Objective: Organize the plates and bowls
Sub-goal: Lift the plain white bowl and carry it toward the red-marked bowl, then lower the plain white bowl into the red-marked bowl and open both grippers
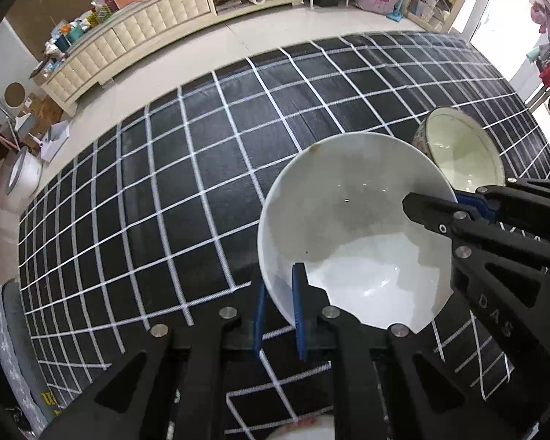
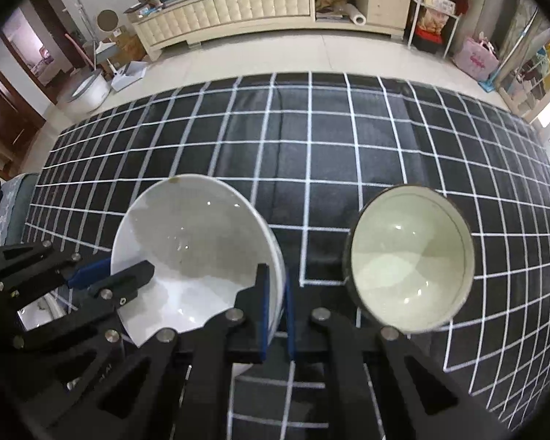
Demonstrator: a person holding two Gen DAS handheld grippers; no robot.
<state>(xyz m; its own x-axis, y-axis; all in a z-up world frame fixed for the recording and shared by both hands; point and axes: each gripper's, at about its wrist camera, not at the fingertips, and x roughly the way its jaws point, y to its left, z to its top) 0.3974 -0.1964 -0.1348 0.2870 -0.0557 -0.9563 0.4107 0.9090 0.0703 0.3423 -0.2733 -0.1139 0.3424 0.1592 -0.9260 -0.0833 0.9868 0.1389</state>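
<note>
A large white bowl (image 1: pixel 352 220) (image 2: pixel 198 253) is held by both grippers over the black checked cloth. My left gripper (image 1: pixel 280 311) is shut on its near-left rim, one blue-padded finger inside and one outside. My right gripper (image 2: pixel 277 311) is shut on its right rim; in the left wrist view it comes in from the right (image 1: pixel 458 205). In the right wrist view the left gripper (image 2: pixel 102 278) shows at the left. A smaller pale-green bowl with a dark patterned outside (image 2: pixel 410 260) (image 1: pixel 458 146) stands on the cloth just right of the white bowl.
The black cloth with white grid lines (image 2: pixel 311 139) covers the table. A white dish edge (image 2: pixel 36 311) shows under the left gripper. A cream cabinet (image 2: pixel 238 11) and a white pot (image 2: pixel 88 91) stand on the floor beyond.
</note>
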